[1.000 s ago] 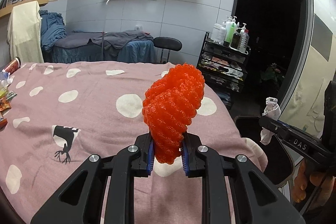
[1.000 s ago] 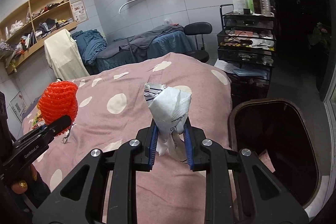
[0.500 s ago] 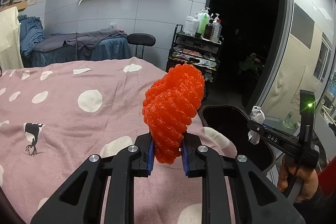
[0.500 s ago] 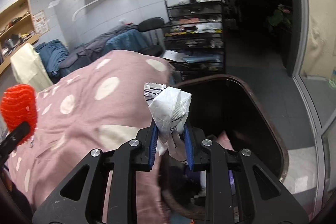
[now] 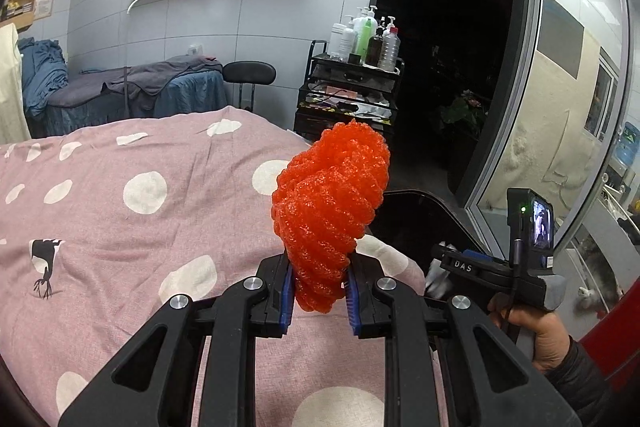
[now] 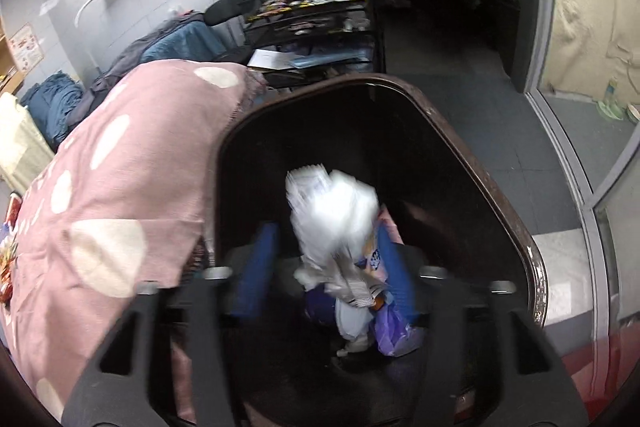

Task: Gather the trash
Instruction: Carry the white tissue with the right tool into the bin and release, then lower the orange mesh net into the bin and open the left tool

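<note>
My left gripper is shut on an orange foam net, held upright above the pink spotted cover. In the right wrist view my right gripper hangs over the dark trash bin, and its jaws are opening. A crumpled white wrapper, blurred, is between the blue pads and apart from them, over other trash in the bin. The left wrist view also shows the right gripper low at the right, held by a hand, with the bin behind the net.
A black trolley with bottles stands by the dark doorway. A black chair and a bed with grey and blue covers line the far wall. A glass partition runs along the right. Snack packets lie on the cover's left edge.
The right gripper moved from above the cover to over the bin, tipped downward and spread its jaws, freeing the white wrapper. The left gripper swung right toward the bin, still holding the net.
</note>
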A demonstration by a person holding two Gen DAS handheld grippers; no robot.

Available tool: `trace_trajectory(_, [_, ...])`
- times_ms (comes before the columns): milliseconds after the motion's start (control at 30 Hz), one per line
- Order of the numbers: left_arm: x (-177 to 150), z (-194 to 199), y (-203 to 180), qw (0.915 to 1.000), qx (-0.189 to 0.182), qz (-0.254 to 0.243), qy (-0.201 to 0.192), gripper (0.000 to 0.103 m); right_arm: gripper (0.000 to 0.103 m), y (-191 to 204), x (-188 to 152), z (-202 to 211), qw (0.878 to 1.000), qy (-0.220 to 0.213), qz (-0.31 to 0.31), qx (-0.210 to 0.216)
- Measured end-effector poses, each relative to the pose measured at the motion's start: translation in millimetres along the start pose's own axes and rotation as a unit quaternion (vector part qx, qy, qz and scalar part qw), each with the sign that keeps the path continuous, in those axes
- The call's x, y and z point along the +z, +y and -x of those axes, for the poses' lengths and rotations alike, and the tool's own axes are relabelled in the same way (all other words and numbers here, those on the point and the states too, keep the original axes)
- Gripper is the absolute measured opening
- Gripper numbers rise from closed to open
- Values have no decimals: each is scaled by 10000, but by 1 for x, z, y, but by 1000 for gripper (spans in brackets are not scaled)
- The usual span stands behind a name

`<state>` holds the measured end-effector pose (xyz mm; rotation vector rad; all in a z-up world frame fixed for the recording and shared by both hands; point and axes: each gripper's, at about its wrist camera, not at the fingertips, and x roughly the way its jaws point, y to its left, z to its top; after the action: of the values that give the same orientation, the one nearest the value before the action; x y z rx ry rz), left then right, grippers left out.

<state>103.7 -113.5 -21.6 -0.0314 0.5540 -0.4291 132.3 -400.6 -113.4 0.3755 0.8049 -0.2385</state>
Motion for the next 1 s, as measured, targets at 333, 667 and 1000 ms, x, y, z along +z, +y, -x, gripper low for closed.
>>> trace_trajectory(333, [-4,-6,-7,9998,-190,-14,117,21,80,-13,-6,10,9997,-140,-216,33])
trace_trajectory(667, [2,-27,-37,9974,-556,-363,287,21,84,-18,-5,48,9954,-840,-451,-93])
trace_trajectory(1000, [8,-70,-66,9918,-861,-616,723,21,89,-28,2,87,9847,-1567,-625,-446])
